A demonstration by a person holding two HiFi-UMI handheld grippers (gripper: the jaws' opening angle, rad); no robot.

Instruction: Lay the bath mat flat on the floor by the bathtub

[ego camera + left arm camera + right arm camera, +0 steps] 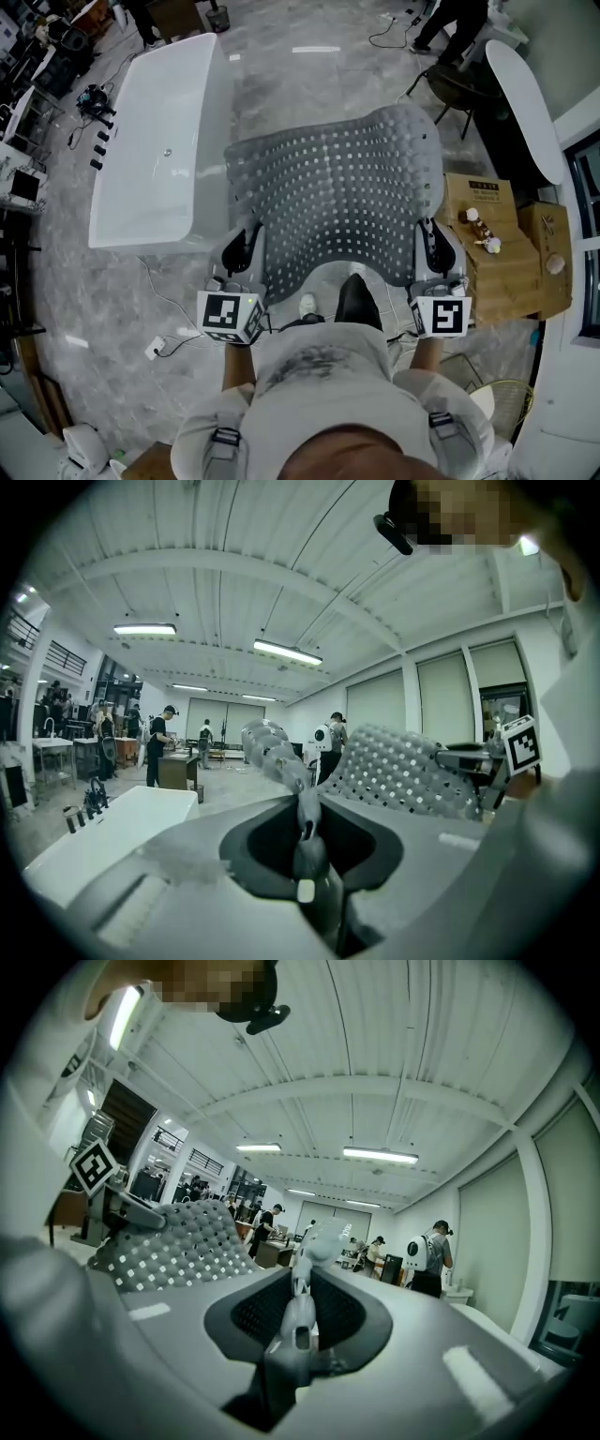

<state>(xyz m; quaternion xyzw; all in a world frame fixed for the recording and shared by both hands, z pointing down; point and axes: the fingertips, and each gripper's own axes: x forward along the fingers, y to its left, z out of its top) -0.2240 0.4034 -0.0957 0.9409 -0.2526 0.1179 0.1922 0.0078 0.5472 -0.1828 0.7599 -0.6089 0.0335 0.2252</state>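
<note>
Bath mat [337,197] is hanging spread between my two tongs, off the floor [281,84], its far edge arching out over the open strip just right of the bathtub [159,141]. My left gripper [246,242] is pinching the near left corner, jaws nearly together on the rubbery edge, so that side is lining up with the tub's long wall. My right gripper [429,242] is clamping the near right corner the same way, holding the mat stretched wide and unfolded. Cardboard boxes [502,253] are sitting just beside the mat's right edge, so I judge it needs lowering straight down.
</note>
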